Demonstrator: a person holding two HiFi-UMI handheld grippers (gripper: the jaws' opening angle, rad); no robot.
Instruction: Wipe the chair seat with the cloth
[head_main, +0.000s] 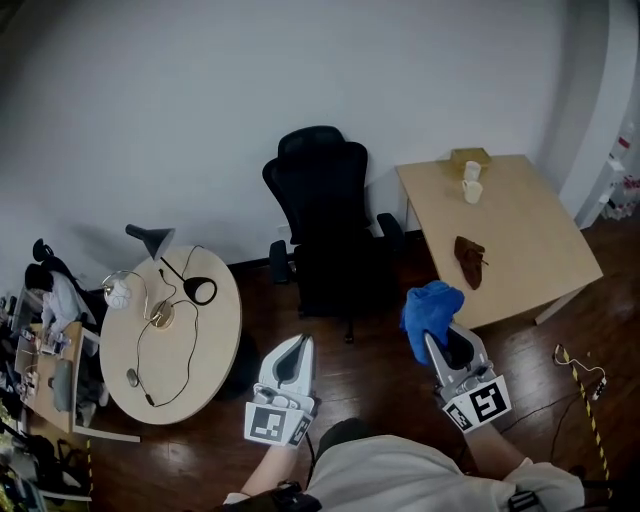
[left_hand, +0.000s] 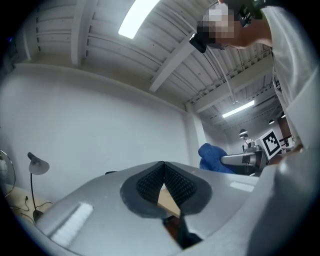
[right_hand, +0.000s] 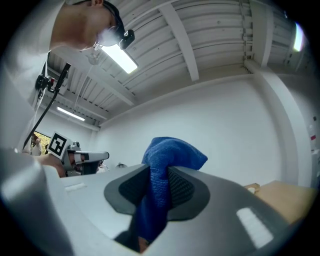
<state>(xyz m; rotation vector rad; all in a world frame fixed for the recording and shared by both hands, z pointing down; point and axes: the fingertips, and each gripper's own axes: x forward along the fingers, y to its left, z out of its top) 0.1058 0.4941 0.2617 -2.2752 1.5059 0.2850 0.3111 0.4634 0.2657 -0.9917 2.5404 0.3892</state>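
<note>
Open floor (head_main: 375, 352) ahead of the chair (head_main: 325, 215); round table (head_main: 215, 335) crowds its left, square table (head_main: 520, 225) presses close right

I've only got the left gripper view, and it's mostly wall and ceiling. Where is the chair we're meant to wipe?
Observer: The head view shows the black office chair against the wall, ahead of the person, between a round table and a rectangular table.
Operator: I see something blue off to one side. Is it actually gripped?
Observer: Yes. In the right gripper view the right gripper has its jaws shut on the blue cloth, which bunches up above them.
Operator: What's on the rectangular table?
Observer: Two white cups and a small box at its far edge, and a brown object nearer the person.
</note>
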